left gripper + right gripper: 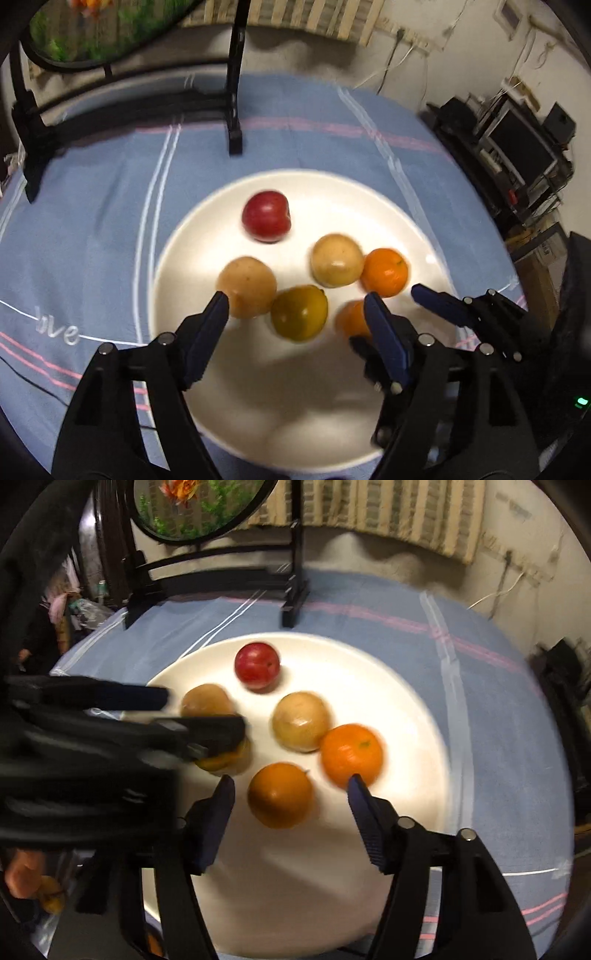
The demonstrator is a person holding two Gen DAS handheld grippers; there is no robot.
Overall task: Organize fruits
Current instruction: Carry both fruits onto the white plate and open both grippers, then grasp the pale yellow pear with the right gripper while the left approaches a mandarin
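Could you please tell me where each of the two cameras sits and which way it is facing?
Left wrist: rides the left gripper, looking down along open fingers at the white plate; the right gripper shows at its right.
Right wrist: rides the right gripper, facing the same plate; the left gripper enters from its left.
Shared: plate, red apple, oranges, blue cloth.

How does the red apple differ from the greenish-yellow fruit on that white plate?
The red apple is deep red; the greenish-yellow fruit is olive green shading to yellow. The red apple sits alone toward the far side of the white plate, while the greenish-yellow fruit lies on the near side, close against a tan fruit. Both are roundish, of similar size, and rest loose on the plate.
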